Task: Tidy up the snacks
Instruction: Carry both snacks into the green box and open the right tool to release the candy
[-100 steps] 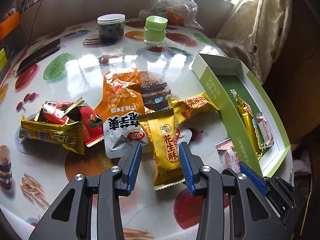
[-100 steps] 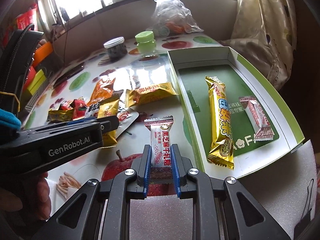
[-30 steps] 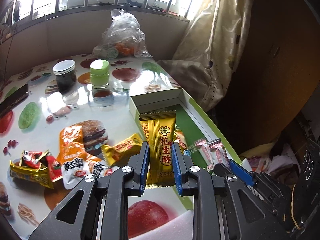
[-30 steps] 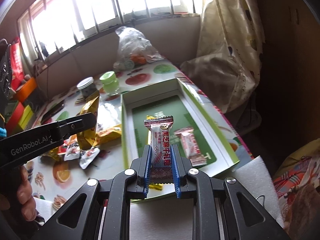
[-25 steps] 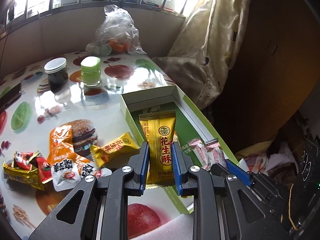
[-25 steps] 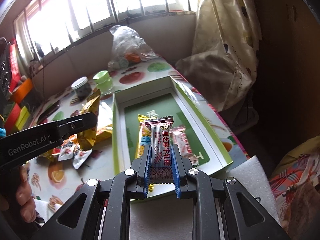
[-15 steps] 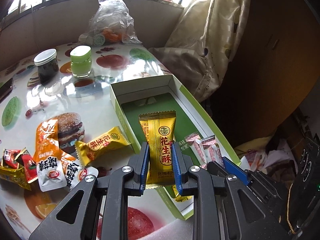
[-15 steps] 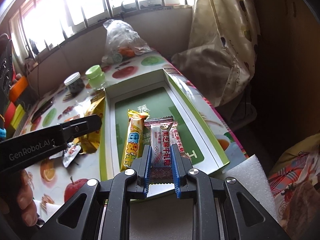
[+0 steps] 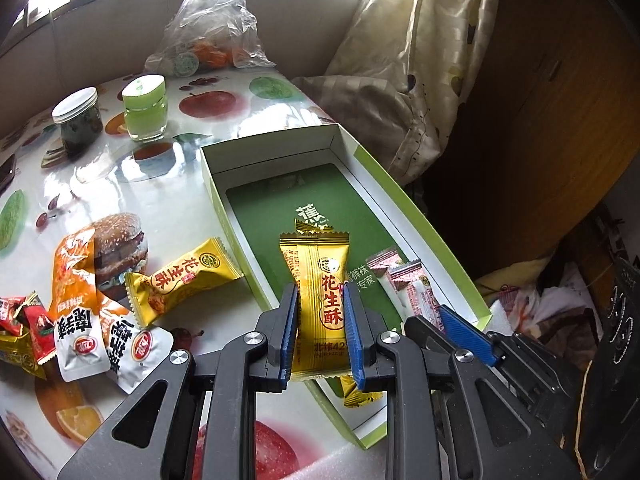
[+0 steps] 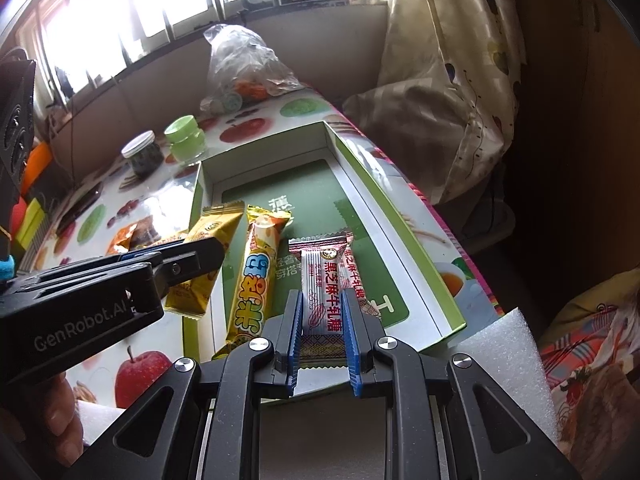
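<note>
Left wrist view sat behind the left gripper (image 9: 320, 312), looking steeply down and forward, close over the near end of the green box (image 9: 400, 196). Right wrist view did likewise behind the right gripper (image 10: 322, 324). Both shared the box, the worktop (image 9: 180, 184), two jars and the window side.

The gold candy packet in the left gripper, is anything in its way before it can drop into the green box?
Nothing visible blocks it. The left gripper holds the gold packet above the open green box, which has no lid. A long yellow snack bar lies on the floor beneath, but bare green floor lies behind it.
</note>
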The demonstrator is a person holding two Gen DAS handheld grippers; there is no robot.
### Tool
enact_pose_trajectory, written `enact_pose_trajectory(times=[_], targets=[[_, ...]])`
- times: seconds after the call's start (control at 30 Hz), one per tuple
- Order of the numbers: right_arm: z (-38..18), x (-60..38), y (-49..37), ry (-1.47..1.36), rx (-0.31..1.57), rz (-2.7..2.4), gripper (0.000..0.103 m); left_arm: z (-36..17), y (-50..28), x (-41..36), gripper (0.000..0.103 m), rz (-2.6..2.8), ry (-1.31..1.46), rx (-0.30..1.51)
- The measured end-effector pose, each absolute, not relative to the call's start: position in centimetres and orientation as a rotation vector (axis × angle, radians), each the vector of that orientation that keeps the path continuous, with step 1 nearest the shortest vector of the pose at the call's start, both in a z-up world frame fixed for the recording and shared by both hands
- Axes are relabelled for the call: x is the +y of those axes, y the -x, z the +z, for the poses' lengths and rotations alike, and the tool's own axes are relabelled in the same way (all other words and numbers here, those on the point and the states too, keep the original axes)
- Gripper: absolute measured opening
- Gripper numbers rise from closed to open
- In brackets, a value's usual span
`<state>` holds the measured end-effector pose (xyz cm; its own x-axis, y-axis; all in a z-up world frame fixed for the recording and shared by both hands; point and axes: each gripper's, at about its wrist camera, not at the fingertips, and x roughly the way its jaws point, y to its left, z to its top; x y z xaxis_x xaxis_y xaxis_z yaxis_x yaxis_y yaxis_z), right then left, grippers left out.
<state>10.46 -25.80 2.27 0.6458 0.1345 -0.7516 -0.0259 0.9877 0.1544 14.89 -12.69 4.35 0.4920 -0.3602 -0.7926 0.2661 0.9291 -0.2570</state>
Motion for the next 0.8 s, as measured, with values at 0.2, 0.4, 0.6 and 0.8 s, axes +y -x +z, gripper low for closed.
enact_pose_trajectory(times=[0.2, 0.4, 0.6, 0.8], targets=[[1.98, -25.92, -10.48, -0.136, 0.874, 0.090, 0.019, 4.32, -14.89, -12.90, 0.023, -0.380, 0.098, 0.989], [1.85, -25.97, -10.43, -0.140, 0.876, 0.092, 0.019, 4.09, -15.00, -13.14, 0.023, -0.378, 0.089, 0.998], [1.74, -25.92, -10.43, -0.144, 0.881, 0.093, 0.021, 3.95, -15.02, -13.20, 0.024, -0.378, 0.083, 1.005], [1.69, -25.82, -10.41, -0.150, 0.889, 0.085, 0.023, 3.69, -15.10, -13.15, 0.028, -0.378, 0.083, 1.013]])
